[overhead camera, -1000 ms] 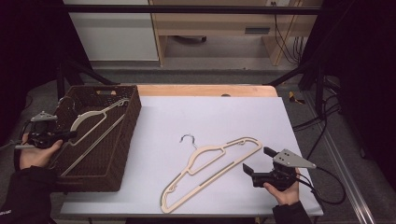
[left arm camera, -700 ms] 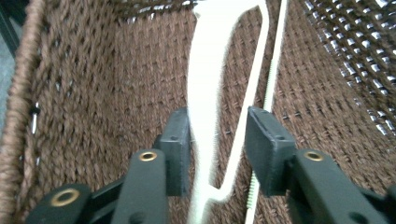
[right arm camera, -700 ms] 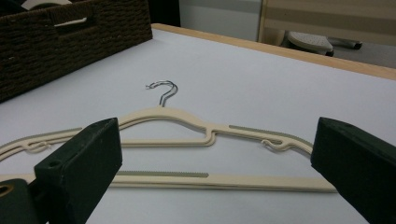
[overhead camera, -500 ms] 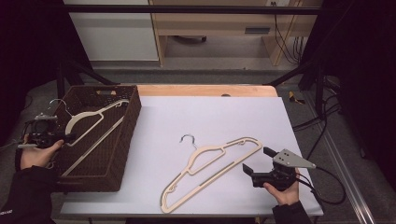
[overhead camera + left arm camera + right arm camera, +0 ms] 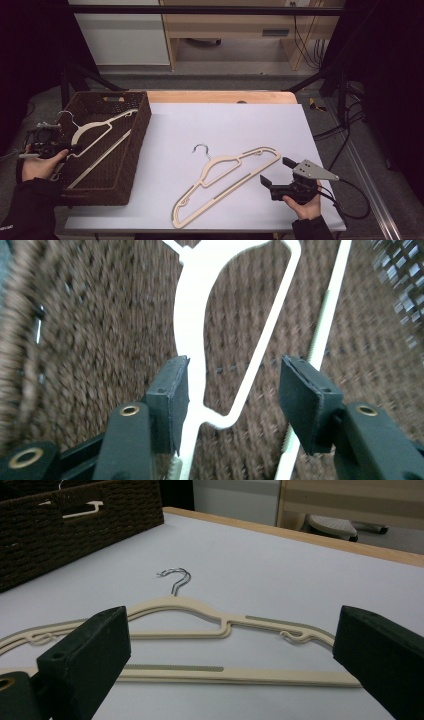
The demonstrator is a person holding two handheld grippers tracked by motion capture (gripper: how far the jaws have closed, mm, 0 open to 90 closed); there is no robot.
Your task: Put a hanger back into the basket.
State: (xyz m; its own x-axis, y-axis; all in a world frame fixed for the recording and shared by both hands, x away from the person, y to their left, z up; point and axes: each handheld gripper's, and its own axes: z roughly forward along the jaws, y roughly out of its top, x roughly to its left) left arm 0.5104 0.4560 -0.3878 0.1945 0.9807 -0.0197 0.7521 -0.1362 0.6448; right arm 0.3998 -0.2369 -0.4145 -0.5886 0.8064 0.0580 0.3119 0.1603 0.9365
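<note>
A cream hanger (image 5: 95,127) lies tilted in the dark wicker basket (image 5: 142,125) at the table's left. My left gripper (image 5: 70,147) is at the basket's left rim. Its jaws have just been opening, and in the left gripper view (image 5: 235,375) they stand apart around the hanger's shoulder (image 5: 195,300) without pressing on it. A second cream hanger (image 5: 220,170) with a metal hook lies flat on the white sheet. My right gripper (image 5: 277,172) rests open just right of that hanger's end. In the right gripper view (image 5: 235,630) that hanger (image 5: 190,605) looks like two stacked.
The white sheet (image 5: 225,125) covers the table up to a wooden strip (image 5: 220,96) at the far edge. The basket's side (image 5: 75,525) rises at the left. Cables (image 5: 345,145) trail off the right side. A cabinet and shelf stand beyond the table.
The left jaws have opened and let go of the hanger, which has settled lower in the basket. The right gripper and the hanger on the sheet have not moved.
</note>
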